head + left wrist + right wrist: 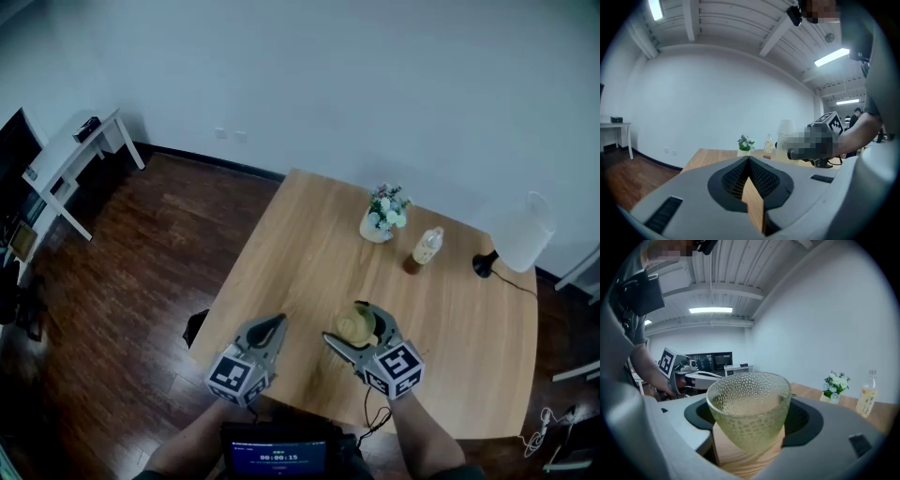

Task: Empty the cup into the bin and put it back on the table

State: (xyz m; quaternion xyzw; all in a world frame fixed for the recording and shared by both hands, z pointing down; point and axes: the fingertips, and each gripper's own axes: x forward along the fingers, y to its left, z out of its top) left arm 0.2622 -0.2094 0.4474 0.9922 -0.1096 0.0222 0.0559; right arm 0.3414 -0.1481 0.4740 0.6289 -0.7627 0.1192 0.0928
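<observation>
Over the near half of the wooden table (pixel 309 244), the right gripper (pixel 345 322) had the cup (pixel 357 326): jaws spread wide, one pad on each side, clamped on the glass. The right gripper view gave the close look. The cup (pixel 749 416) sat upright between the jaws, rim up, dimpled yellowish glass all round, with table wood showing below its base. What lay inside could not be made out.

Just to the left, over the same near edge of the table, the left gripper (pixel 272 325) carried nothing. Its own view showed the tips (pixel 749 161) brought together, with only a wedge of table wood showing behind them.

Toward the table's far side stood a small pot of white flowers (pixel 382 217), and beside it a bottle (pixel 427 247) of pale yellow liquid whose label was too small to read. At the far right corner was a lamp (pixel 518 239) with a white shade on a black base.

As for writing, there was little to read. The marker cube (pixel 397 366) on the right gripper bore black-and-white square code patterns. Below the table's near edge, a small screen (pixel 277 457) showed a row of pale digits, too small to read with any confidence. Off the table's far left, a white side table (pixel 70 155) stood against the wall on the dark wood floor (pixel 141 281).
</observation>
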